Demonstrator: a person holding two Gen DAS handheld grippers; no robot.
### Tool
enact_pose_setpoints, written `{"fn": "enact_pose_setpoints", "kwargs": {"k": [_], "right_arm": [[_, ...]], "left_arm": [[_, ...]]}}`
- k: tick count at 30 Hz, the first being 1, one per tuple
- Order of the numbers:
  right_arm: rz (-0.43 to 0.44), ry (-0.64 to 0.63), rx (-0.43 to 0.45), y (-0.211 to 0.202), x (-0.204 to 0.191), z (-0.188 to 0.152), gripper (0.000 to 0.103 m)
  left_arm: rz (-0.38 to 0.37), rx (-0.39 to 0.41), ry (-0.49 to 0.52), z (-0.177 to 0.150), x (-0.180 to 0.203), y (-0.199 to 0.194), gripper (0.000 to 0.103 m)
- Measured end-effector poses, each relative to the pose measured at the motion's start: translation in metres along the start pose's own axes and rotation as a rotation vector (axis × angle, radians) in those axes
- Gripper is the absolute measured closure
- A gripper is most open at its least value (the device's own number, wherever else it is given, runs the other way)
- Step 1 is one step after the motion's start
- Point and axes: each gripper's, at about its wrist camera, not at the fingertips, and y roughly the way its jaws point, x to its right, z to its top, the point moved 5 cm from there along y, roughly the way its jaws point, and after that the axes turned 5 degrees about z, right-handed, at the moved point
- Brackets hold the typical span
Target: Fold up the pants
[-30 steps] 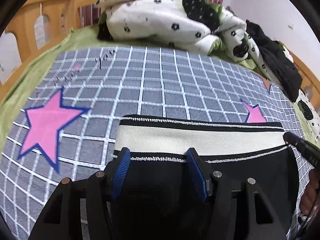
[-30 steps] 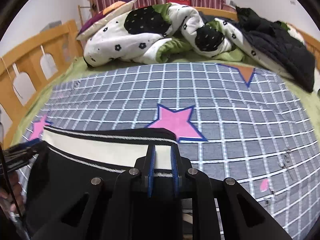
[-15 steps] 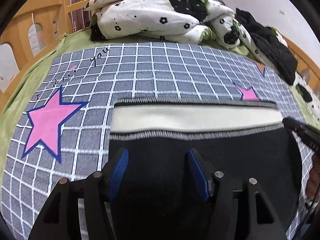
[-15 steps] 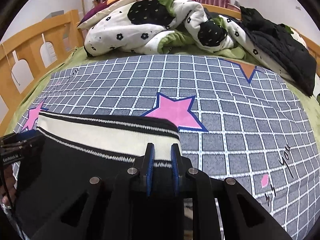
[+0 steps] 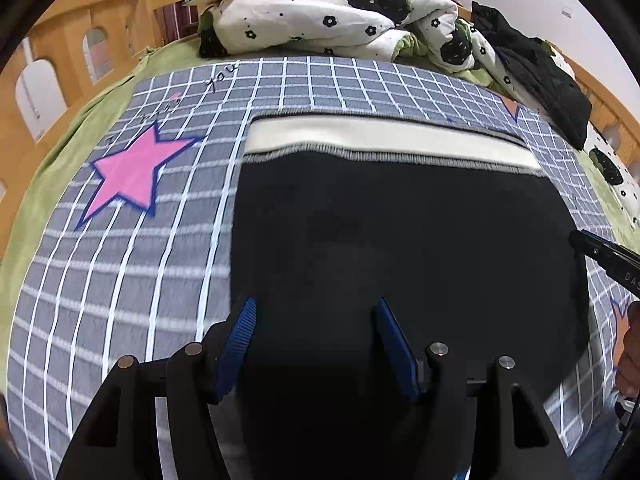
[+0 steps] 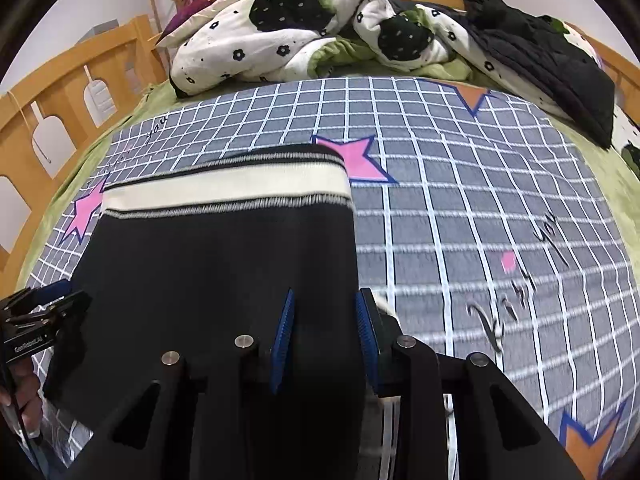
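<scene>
Black pants (image 5: 400, 232) with a cream waistband (image 5: 384, 136) lie flat on the grey checked bedspread (image 5: 120, 264), waistband at the far end. They also show in the right wrist view (image 6: 224, 264). My left gripper (image 5: 316, 320) is open, its blue pads over the near left part of the pants. My right gripper (image 6: 324, 316) is open, its pads on either side of the pants' right edge, nothing held. The right gripper's tip (image 5: 600, 252) shows at the right edge of the left wrist view. The left gripper (image 6: 36, 320) shows at the left edge of the right wrist view.
A rumpled white flowered duvet (image 6: 300, 32) and a dark jacket (image 6: 552, 64) are piled at the far end of the bed. A wooden bed rail (image 6: 60, 92) runs along the left. Pink stars (image 5: 132, 172) mark the bedspread.
Both grippers have pulled back toward me from the waistband, so more of the black pants shows ahead. The right gripper, shut before, has opened. The pants now lie flat.
</scene>
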Motion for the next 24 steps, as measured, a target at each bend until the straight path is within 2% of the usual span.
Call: {"fn": "enact_pose_setpoints", "kwargs": {"k": [7,11,17,20,24], "right_arm": [[0.014,0.002,-0.069,-0.028,-0.003,-0.054,0.071],[0.005,-0.028,-0.056,-0.050,-0.013,-0.071,0.071],[0.002,-0.062,0.010,-0.088,-0.031,-0.092,0.071],[-0.006,-0.056,0.055,-0.108,-0.037,-0.097,0.071],[-0.017,-0.048,0.077,-0.129,-0.042,-0.094,0.071]], "left_arm": [[-0.055,-0.040,-0.085,-0.041,-0.021,-0.027,0.036],[-0.004,-0.039,-0.063,-0.062,-0.020,-0.041,0.036],[0.055,0.029,-0.015,-0.078,-0.011,-0.080,0.036],[0.076,0.089,0.004,-0.080,-0.004,-0.109,0.036],[0.086,0.158,0.015,-0.082,0.002,-0.144,0.036]]}}
